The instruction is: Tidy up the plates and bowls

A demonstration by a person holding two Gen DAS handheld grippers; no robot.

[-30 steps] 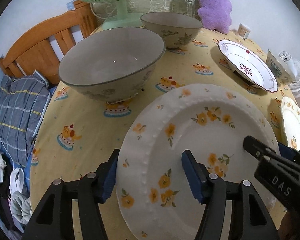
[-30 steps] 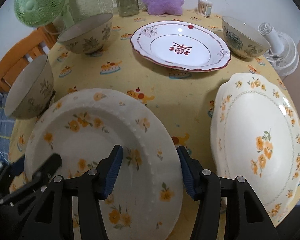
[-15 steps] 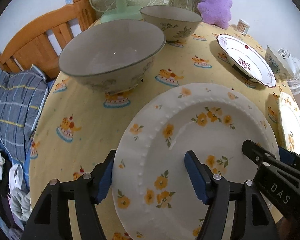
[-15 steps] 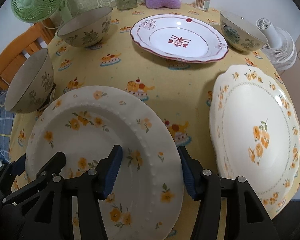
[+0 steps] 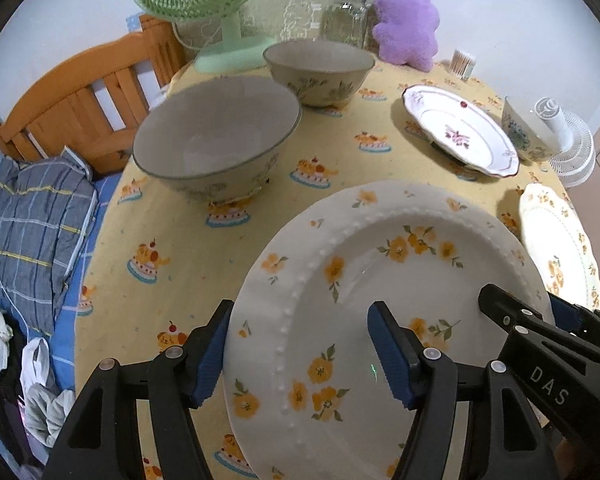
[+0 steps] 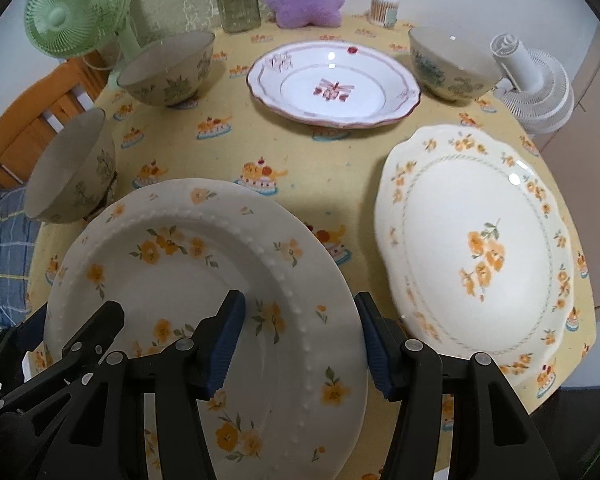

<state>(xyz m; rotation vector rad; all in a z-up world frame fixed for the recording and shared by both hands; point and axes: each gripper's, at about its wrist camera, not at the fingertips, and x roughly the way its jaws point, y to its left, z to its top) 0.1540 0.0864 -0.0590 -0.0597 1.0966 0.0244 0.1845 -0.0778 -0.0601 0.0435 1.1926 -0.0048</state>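
Currently both tongs straddle opposite edges of the beaded flower plate (image 5: 384,304), which sits at the near edge of the worktop (image 6: 300,148). The left tongs (image 5: 300,354) have one finger outside the plate's left rim and the other over its well; the right tongs (image 6: 298,342) stand likewise at the right rim. Each pair is spread wider than the rim, so neither grips the plate. Whether the plate rests flat or is tilted cannot be told.

Judged step: taking hold of this plate with both hands, ahead of stacking it with another plate. The scalloped flower plate (image 6: 476,240) lies just beside it to the right and looks the likely base. A red-patterned plate (image 6: 334,82) and three bowls (image 6: 168,70) (image 6: 74,168) (image 6: 454,64) stand farther back.

Next move calls for closing both tongs evenly on the rim, then a level lift clear of the neighbouring plate's edge.
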